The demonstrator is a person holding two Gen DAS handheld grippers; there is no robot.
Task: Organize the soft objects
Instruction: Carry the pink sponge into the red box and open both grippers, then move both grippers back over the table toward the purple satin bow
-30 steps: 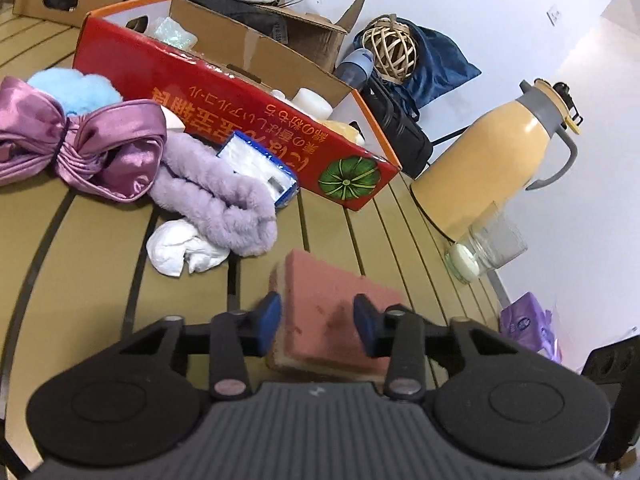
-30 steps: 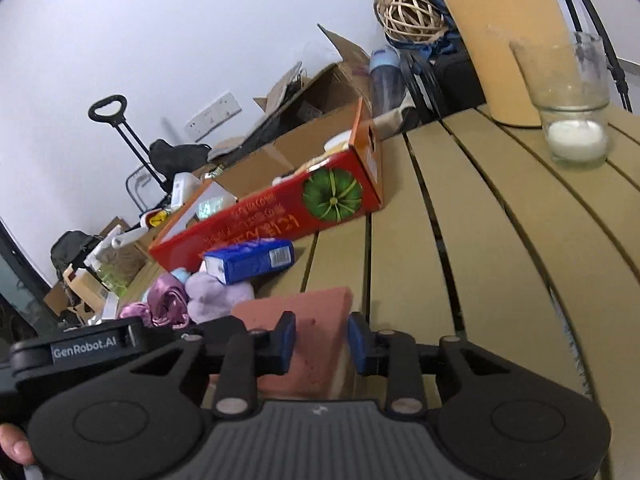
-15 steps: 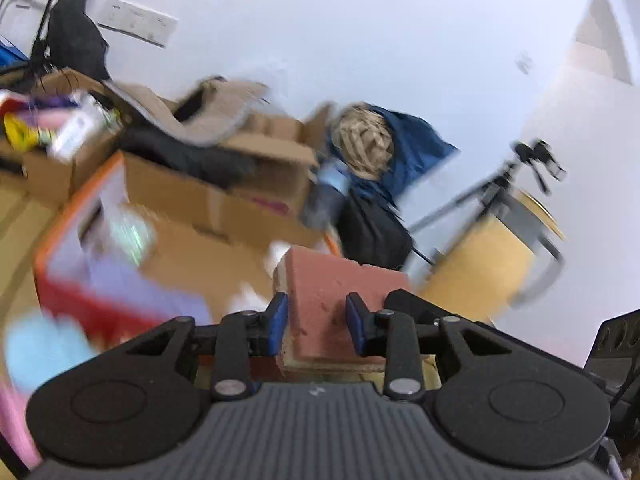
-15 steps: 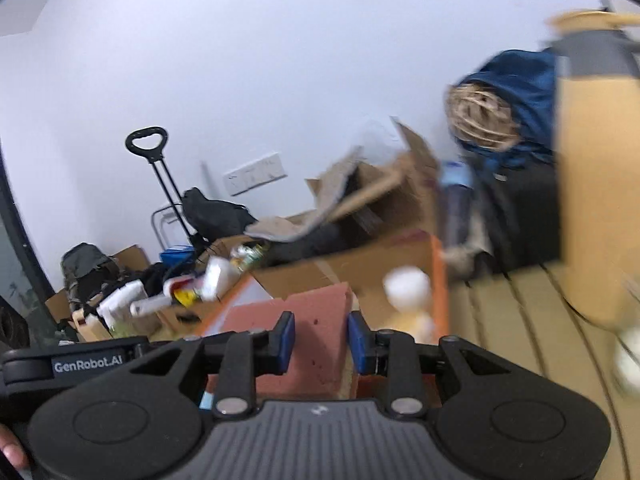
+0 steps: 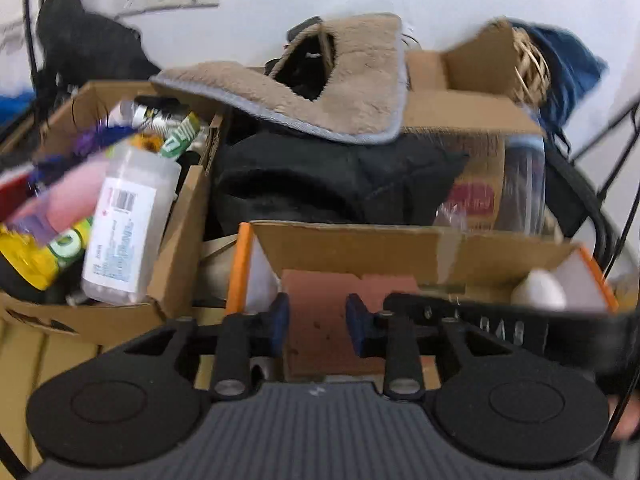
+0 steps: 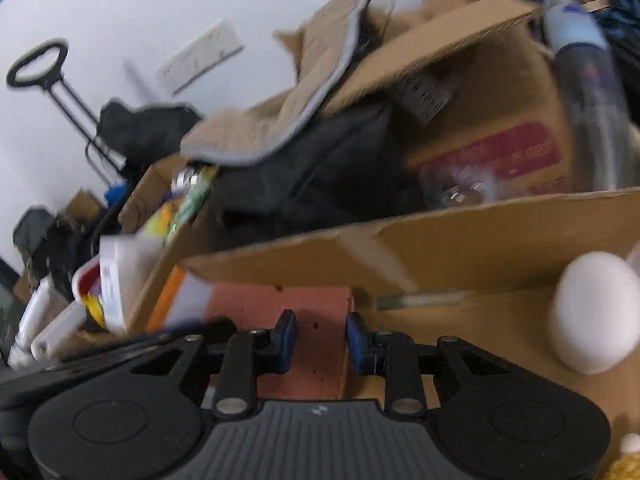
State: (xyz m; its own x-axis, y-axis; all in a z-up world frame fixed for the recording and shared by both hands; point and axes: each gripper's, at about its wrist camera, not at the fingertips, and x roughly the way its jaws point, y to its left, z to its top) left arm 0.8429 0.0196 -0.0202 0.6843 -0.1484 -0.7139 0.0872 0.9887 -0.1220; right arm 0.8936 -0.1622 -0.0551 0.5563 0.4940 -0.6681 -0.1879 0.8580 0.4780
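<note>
A pink sponge block [image 5: 320, 320] is held by both grippers at once. My left gripper [image 5: 318, 326] is shut on one end of it, and my right gripper [image 6: 320, 340] is shut on the sponge [image 6: 312, 344] at the other end. The sponge hangs over the open orange-edged cardboard box [image 5: 360, 244], inside its near wall. The right gripper's black body [image 5: 480, 322] shows to the right in the left wrist view. A white foam egg [image 6: 596, 312] lies in the box to the right of the sponge.
A second cardboard box [image 5: 176, 240] at the left holds bottles and tubes. Behind it are a tan plush mat [image 5: 320, 92], a black bag [image 5: 320, 184], a brown carton [image 6: 500, 120], a wicker ball [image 5: 528, 64] and a bottle [image 6: 584, 80].
Both grippers lifted the sponge off the wooden table and carried it forward, over the orange-edged box. The table, purple soft items and thermos dropped out of view.
</note>
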